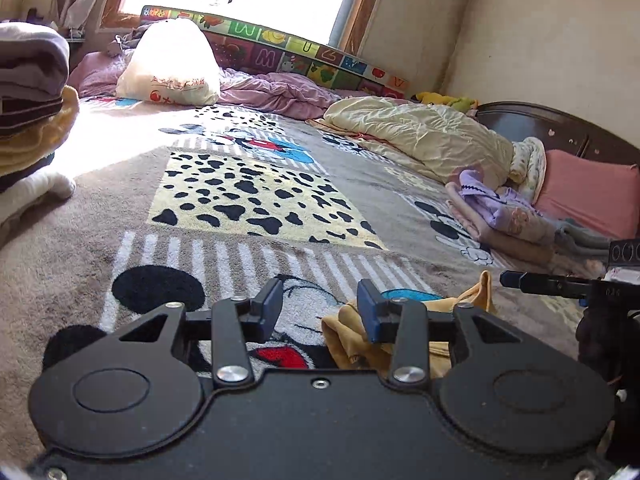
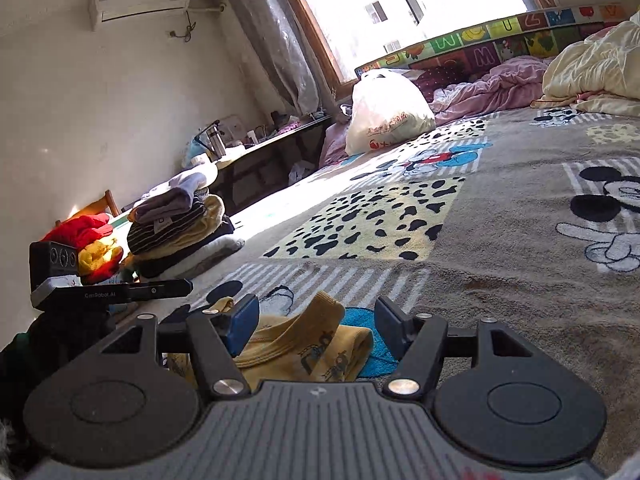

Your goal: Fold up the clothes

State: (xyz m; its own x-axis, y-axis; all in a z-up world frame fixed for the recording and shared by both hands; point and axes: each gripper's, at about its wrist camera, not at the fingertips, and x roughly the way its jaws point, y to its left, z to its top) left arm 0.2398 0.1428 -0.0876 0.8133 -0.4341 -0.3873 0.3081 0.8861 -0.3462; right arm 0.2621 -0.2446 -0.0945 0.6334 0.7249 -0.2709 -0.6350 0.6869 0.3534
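A small yellow garment lies crumpled on the cartoon-print blanket that covers the bed. My left gripper is open, low over the blanket, with the garment just under and right of its right finger. In the right wrist view the same yellow garment, printed with dark figures, lies between the spread fingers of my right gripper, which is open. The left gripper's body shows at the left of that view, and the right gripper's tip reaches in from the right of the left wrist view.
A stack of folded clothes sits at the bed's left edge, red and yellow clothes beside it. A white bag, pink bedding, a cream quilt, folded purple items and a pink pillow ring the blanket.
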